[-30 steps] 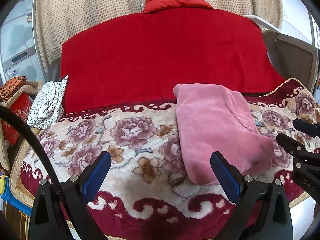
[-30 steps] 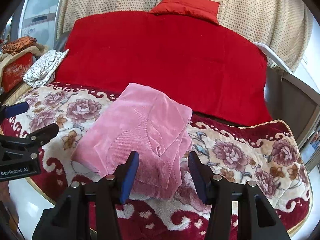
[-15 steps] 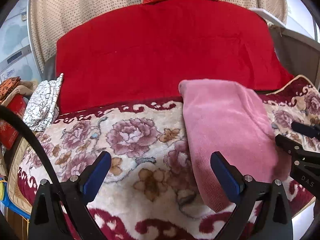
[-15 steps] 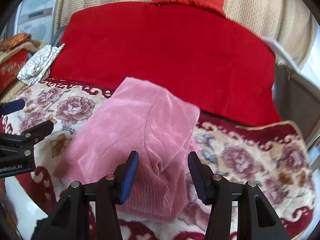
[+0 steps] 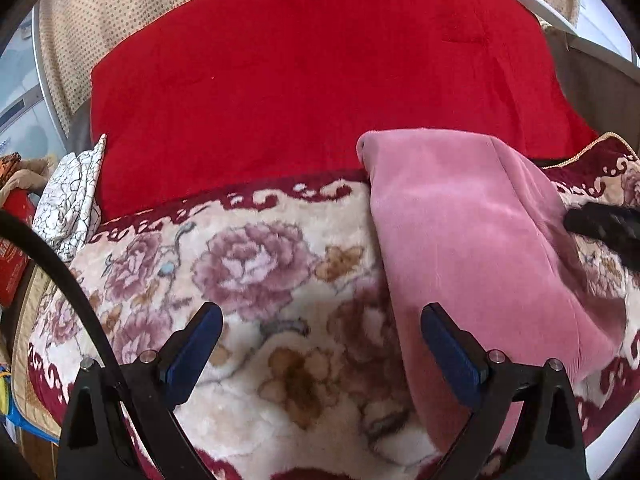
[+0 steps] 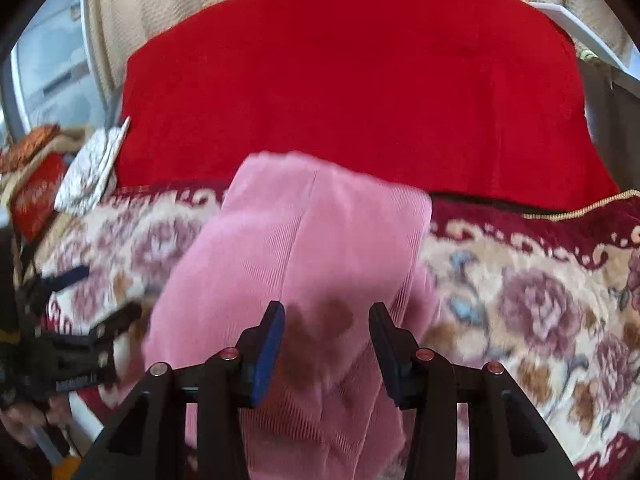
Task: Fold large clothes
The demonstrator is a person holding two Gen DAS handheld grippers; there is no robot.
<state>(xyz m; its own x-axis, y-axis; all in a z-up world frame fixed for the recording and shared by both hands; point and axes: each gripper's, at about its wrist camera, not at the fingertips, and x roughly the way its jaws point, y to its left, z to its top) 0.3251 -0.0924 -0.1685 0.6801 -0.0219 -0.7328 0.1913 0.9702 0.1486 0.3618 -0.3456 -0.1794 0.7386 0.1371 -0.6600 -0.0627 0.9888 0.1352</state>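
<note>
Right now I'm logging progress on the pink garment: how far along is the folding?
Done: the pink garment lies folded into a thick stack on the floral blanket. In hand: the right gripper is closing above its near end; the left gripper is open. Left: unclear.

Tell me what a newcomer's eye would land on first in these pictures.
The big plain red blanket fills the far half of the bed. On the floral plush blanket nearer the cameras lies a folded pink ribbed garment. The right gripper hangs just above its near end, jaws closing, pads not yet pressing cloth; the left gripper stands open beside its left edge.
</note>
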